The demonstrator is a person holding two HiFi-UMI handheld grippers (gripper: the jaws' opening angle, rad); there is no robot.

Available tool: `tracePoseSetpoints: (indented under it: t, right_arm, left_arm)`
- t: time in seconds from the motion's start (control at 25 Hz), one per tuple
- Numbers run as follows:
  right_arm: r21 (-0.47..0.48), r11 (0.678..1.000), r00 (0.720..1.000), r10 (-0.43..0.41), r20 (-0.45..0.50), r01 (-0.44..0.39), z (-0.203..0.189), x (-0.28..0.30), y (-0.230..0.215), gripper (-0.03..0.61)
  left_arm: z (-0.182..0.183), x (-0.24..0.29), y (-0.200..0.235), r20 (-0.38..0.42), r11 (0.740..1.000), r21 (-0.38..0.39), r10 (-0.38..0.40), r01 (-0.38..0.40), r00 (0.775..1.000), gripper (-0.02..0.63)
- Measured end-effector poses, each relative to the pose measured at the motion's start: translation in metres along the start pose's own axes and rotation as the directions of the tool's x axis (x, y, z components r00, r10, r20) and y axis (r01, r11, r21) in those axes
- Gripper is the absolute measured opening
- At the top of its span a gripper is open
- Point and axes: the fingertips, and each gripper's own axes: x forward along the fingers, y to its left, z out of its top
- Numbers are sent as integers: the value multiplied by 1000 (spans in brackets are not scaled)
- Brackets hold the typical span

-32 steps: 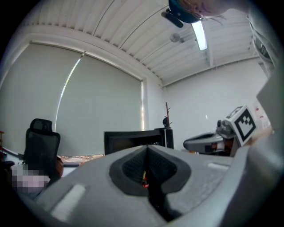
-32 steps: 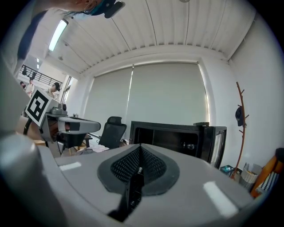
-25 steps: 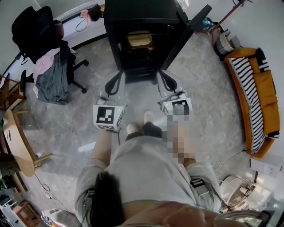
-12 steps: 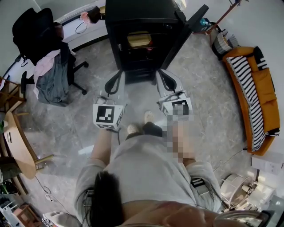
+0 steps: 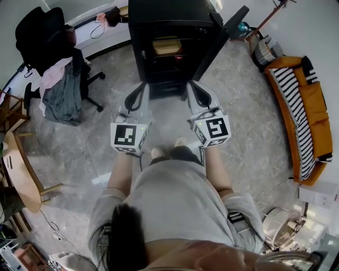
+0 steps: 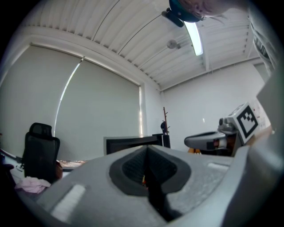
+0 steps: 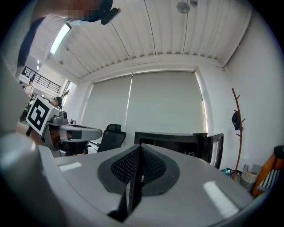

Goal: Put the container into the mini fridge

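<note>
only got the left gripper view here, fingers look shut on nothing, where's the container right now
Observer: In the head view the container sits on an upper shelf inside the mini fridge.
Operator: is the fridge door open or closed
Observer: Open. The door stands swung out on the fridge's right side in the head view.
Operator: and the right gripper, is it holding anything
Observer: No. The right gripper view shows the right gripper with its fingers together and nothing between them.
</note>
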Motion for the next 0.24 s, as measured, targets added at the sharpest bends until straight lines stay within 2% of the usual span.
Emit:
tracePoseSetpoints:
  t: [0.24]
  right_arm:
    - [6, 1000, 1000, 3, 3, -3, 3, 1, 4, -3]
  left_arm:
    - [6, -3, 2, -2, 1000, 11, 2, -2, 1000, 2]
